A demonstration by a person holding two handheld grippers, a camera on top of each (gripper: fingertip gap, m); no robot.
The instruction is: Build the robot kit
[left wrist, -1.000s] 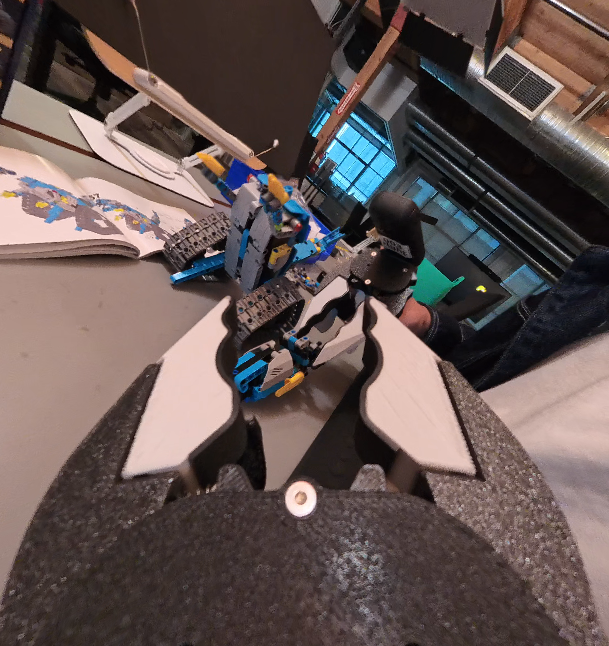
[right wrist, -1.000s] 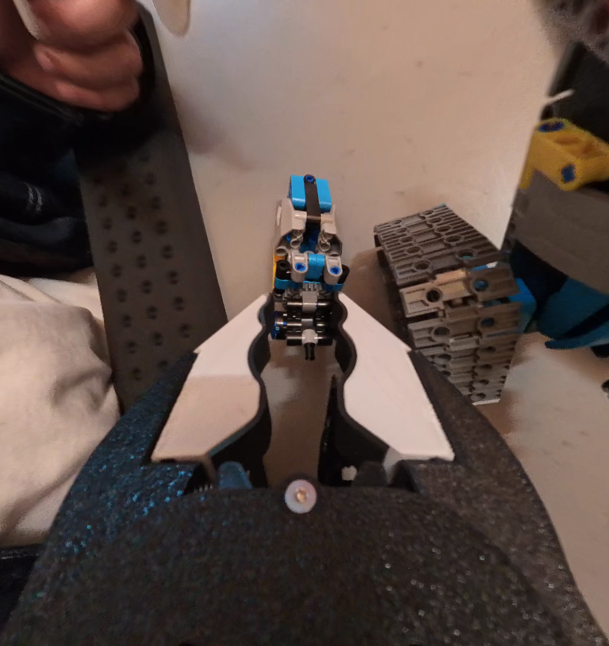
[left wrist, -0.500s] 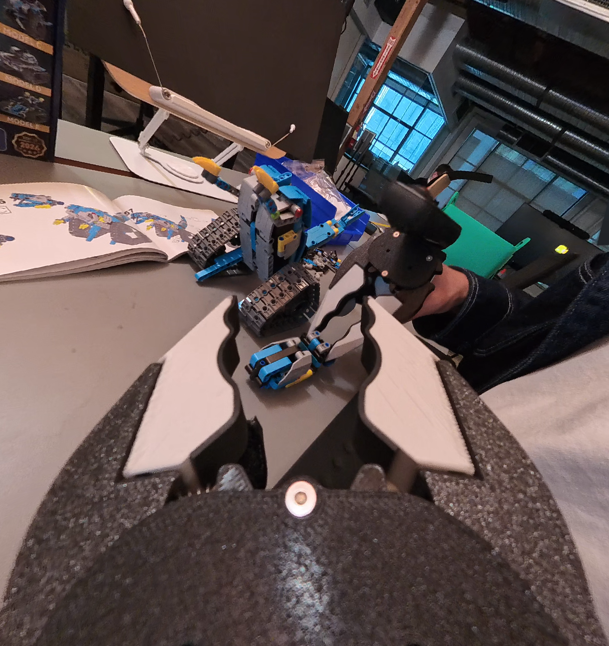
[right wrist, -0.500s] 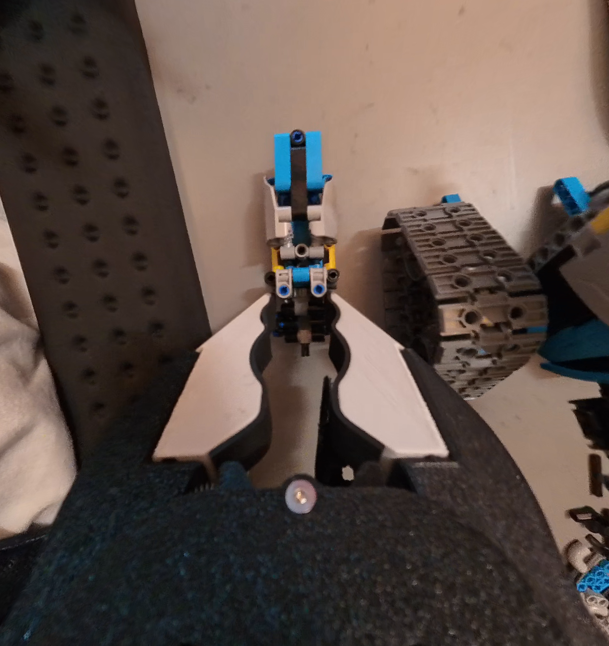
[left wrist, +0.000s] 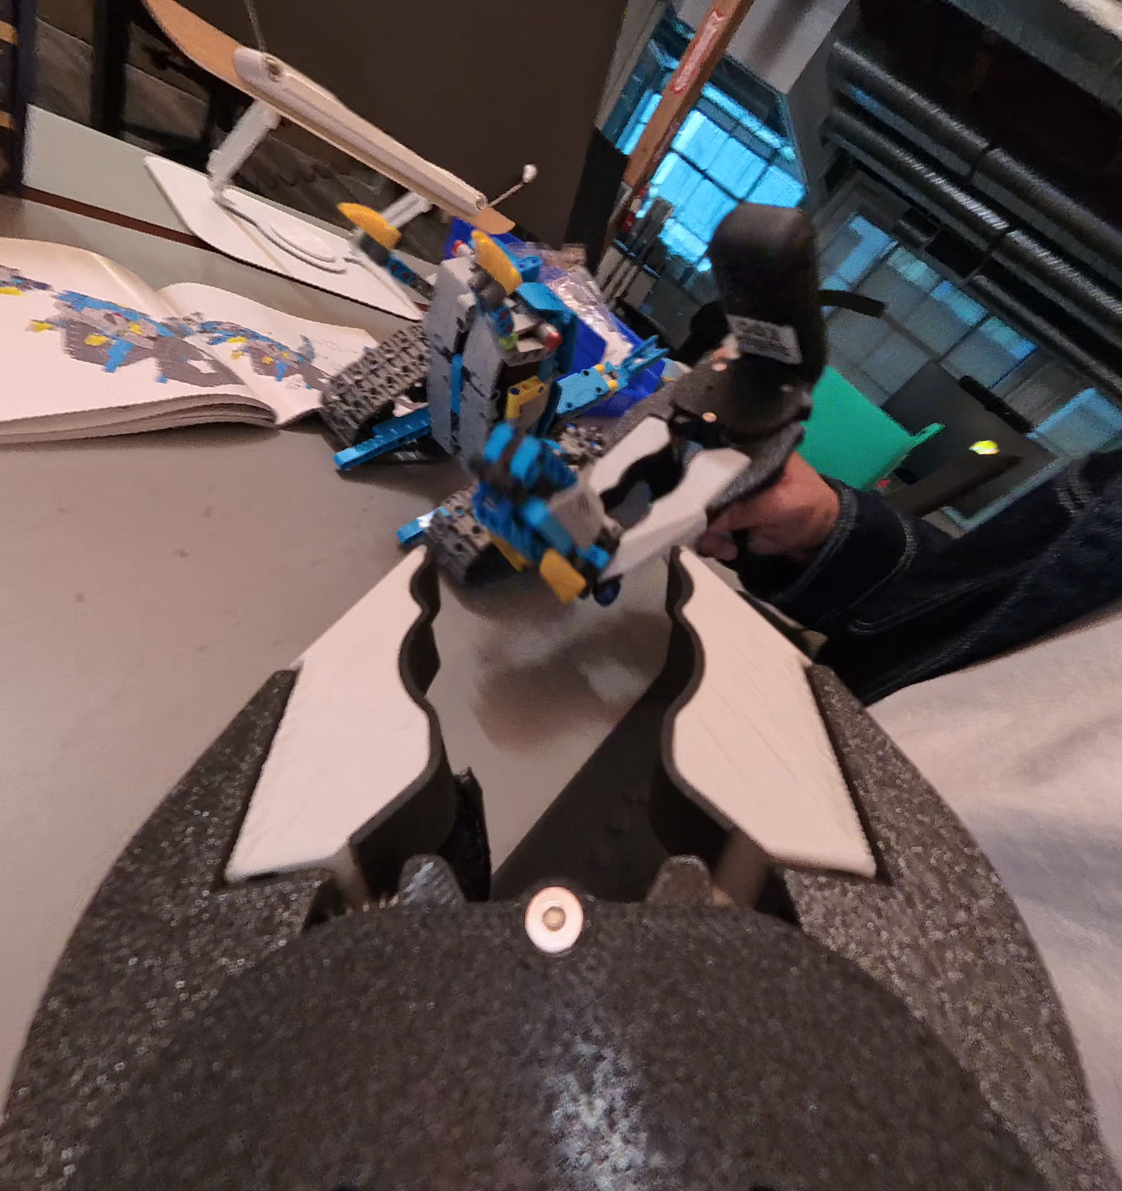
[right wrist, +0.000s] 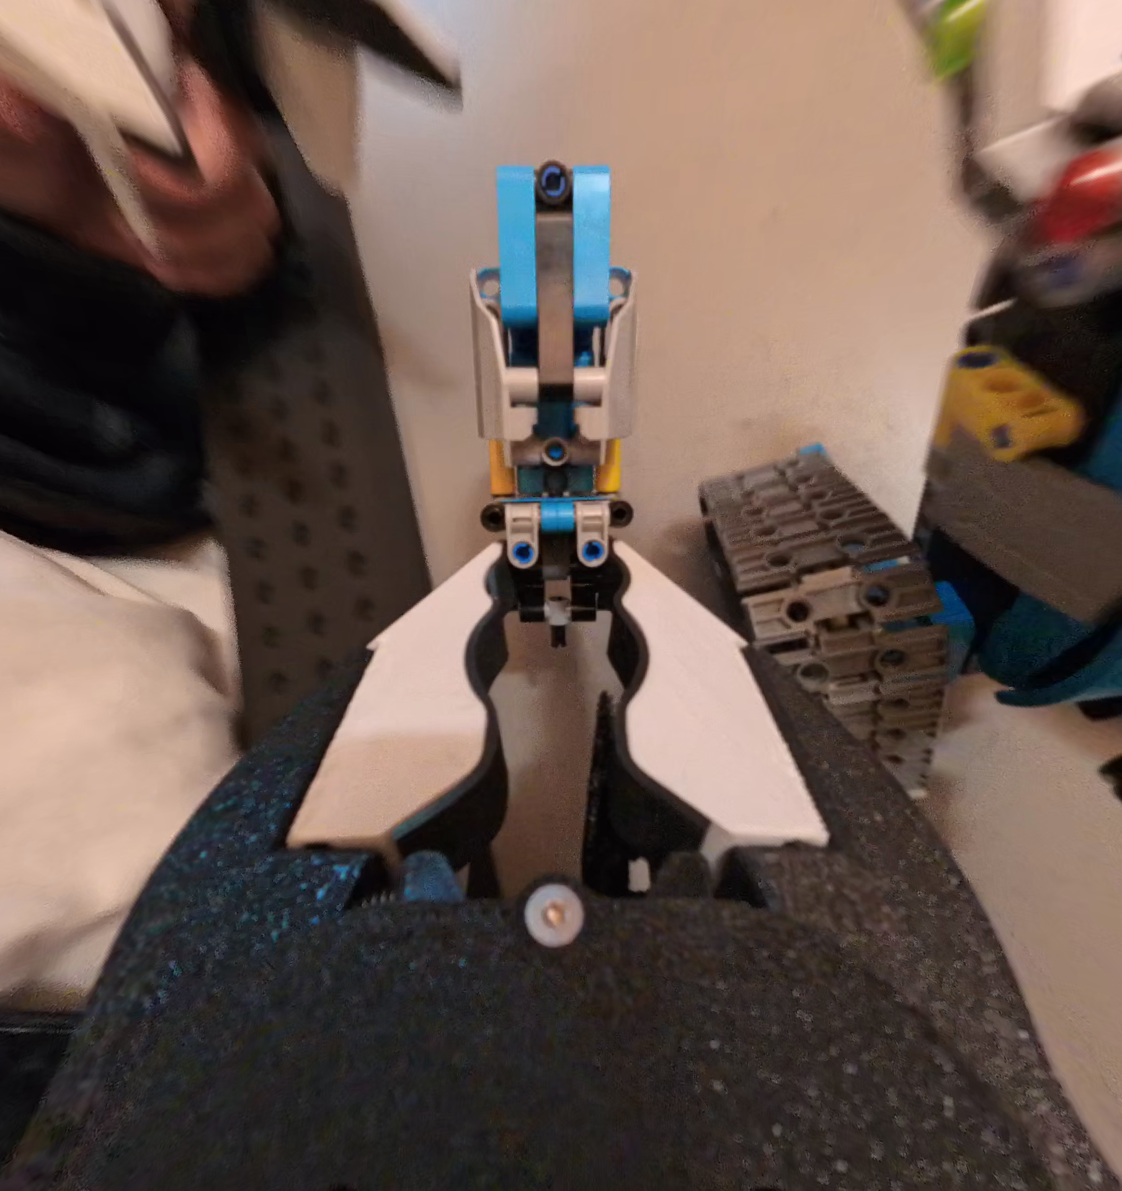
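Lifted off the surface (left wrist: pixel 158 580) since 0.5 s ago, blue-grey brick module (right wrist: pixel 555 387) sits clamped in right gripper (right wrist: pixel 555 583) fingers, long axis pointing away, just beyond the wide-open, empty left gripper (left wrist: pixel 548 580).

Speckled black tool (left wrist: pixel 548 567), white fingers (left wrist: pixel 345 722), seemingly denim sleeve (left wrist: pixel 932 580)

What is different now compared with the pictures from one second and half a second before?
The right gripper has lifted the small blue and grey brick assembly off the grey table; before, it lay low on the surface. It stays clamped on the assembly's black end. The left gripper is still open and empty. The tracked brick model and the open instruction booklet have not moved.
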